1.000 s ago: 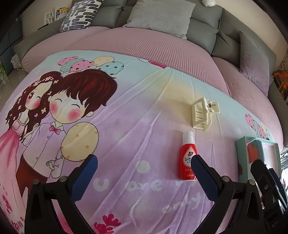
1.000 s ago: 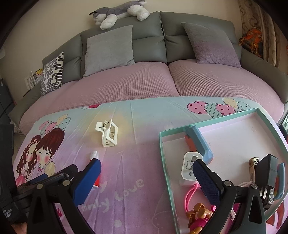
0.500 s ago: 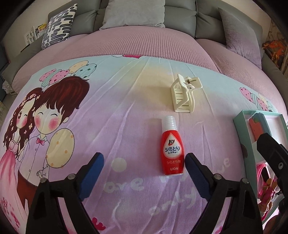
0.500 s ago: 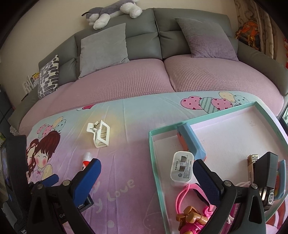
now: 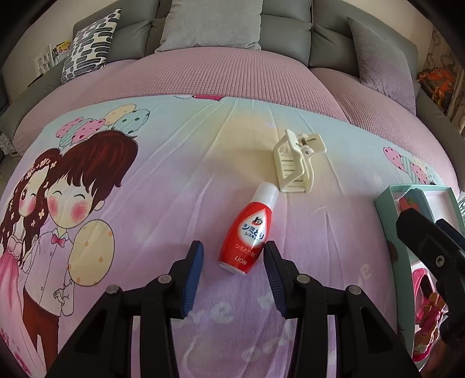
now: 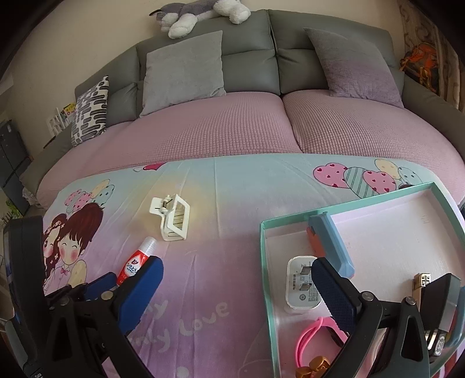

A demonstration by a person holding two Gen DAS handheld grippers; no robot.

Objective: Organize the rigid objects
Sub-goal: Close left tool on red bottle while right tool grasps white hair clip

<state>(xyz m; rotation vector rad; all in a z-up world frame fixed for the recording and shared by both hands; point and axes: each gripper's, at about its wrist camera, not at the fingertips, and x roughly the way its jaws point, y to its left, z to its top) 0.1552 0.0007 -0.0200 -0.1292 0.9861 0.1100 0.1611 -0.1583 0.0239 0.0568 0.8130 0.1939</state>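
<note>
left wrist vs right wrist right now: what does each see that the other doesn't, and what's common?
Left wrist only: the gap between the left gripper pads and the red bottle; its jaws have just been closing, not yet pressing.

Right wrist only: the plush toy, the white charger and pink band in the teal tray, and the open right gripper.

Both: bottle, cream hair clip, tray, cartoon blanket.
</note>
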